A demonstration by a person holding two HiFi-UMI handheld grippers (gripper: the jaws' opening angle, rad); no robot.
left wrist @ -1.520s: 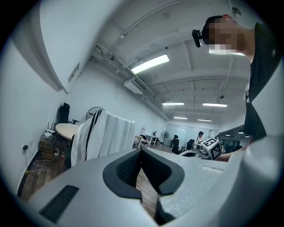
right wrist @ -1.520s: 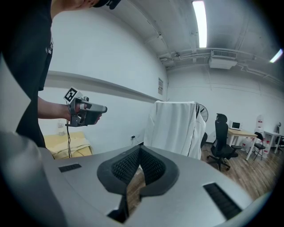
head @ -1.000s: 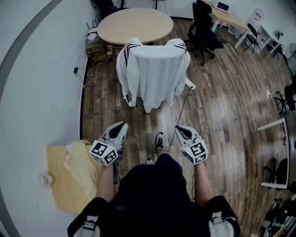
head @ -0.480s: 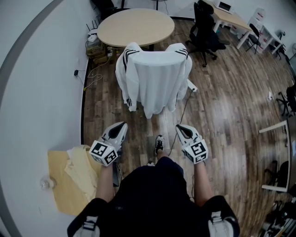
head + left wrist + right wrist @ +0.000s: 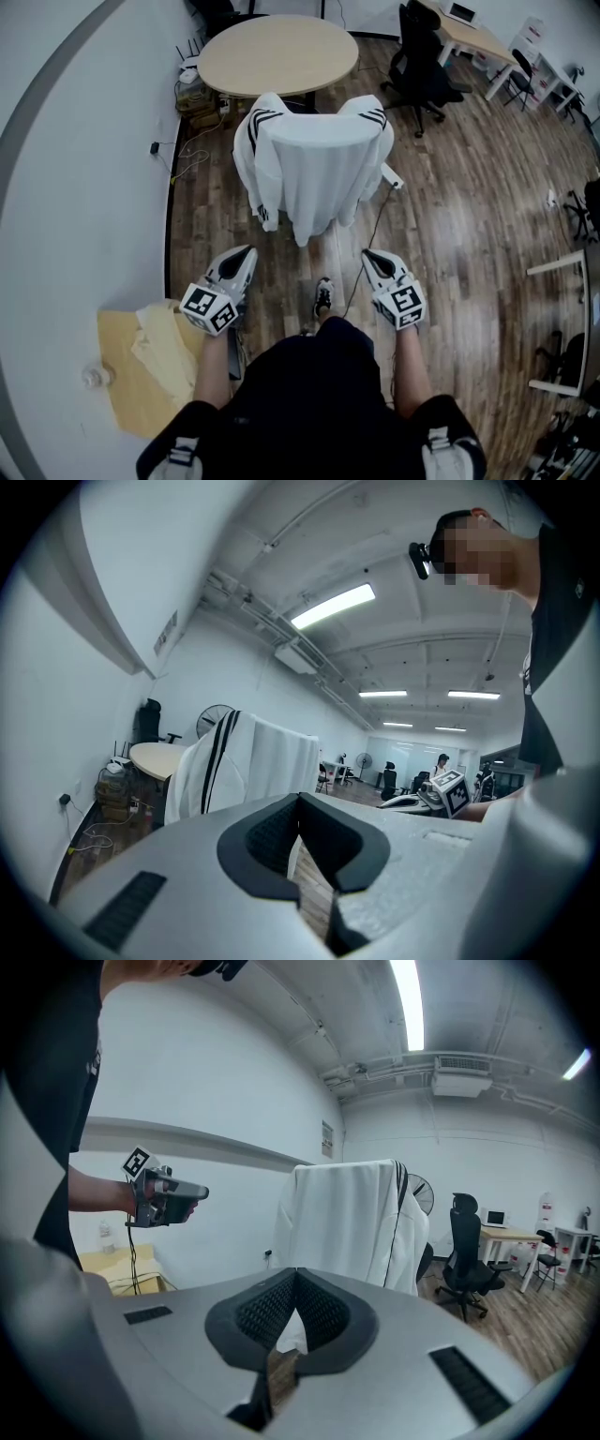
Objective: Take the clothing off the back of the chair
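Observation:
A white jacket (image 5: 314, 164) with black stripes on its sleeves hangs over the back of a chair, ahead of me on the wooden floor. It shows as the white jacket (image 5: 246, 771) in the left gripper view and the white jacket (image 5: 356, 1222) in the right gripper view. My left gripper (image 5: 246, 256) and right gripper (image 5: 368, 257) are held side by side, well short of the jacket, both pointing at it. Both are shut with nothing between the jaws.
A round wooden table (image 5: 277, 52) stands just behind the chair. A black office chair (image 5: 417, 66) and desks (image 5: 478, 42) stand at the back right. A low wooden board with pale yellow cloth (image 5: 159, 347) lies by the white wall on my left. Cables (image 5: 192, 141) run along the wall.
The chair with the jacket sits slightly farther up and right in the head view. Both grippers stay shut at the same spots in the frame.

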